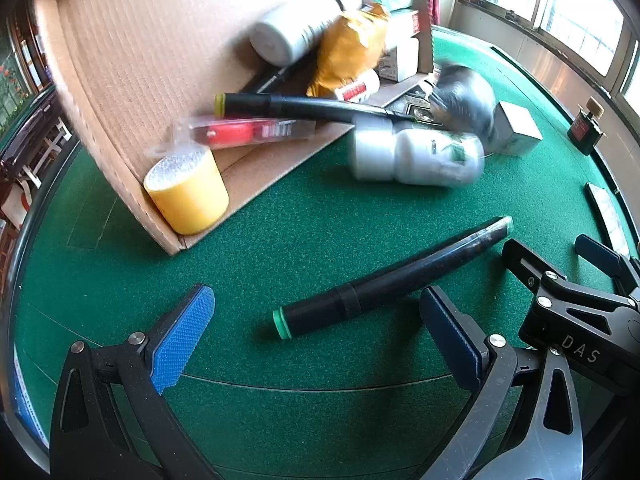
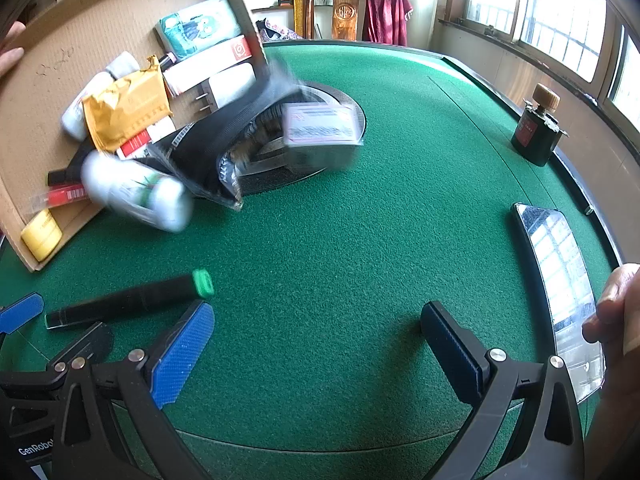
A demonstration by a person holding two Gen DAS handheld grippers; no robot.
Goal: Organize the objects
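Observation:
A tilted cardboard box (image 1: 132,64) spills objects onto the green table (image 1: 304,240): a yellow cylinder (image 1: 188,196), a red packaged item (image 1: 240,132), a black marker with a yellow end (image 1: 304,106), a white bottle (image 1: 416,156), a dark bag (image 1: 464,96) and a small white box (image 1: 518,128). A black marker with a green cap (image 1: 384,280) lies just ahead of my open, empty left gripper (image 1: 316,328). My right gripper (image 2: 316,332) is open and empty over bare felt. The green-capped marker (image 2: 132,300) lies at its left. The white bottle (image 2: 136,196) and a blurred box (image 2: 320,132) are in motion.
A dark ink bottle (image 2: 536,132) stands near the table's right rim. A phone-like slab (image 2: 560,280) lies at the right edge. A hand (image 2: 10,52) holds the cardboard box's top corner. A chair with a red cloth (image 2: 384,12) stands behind the table.

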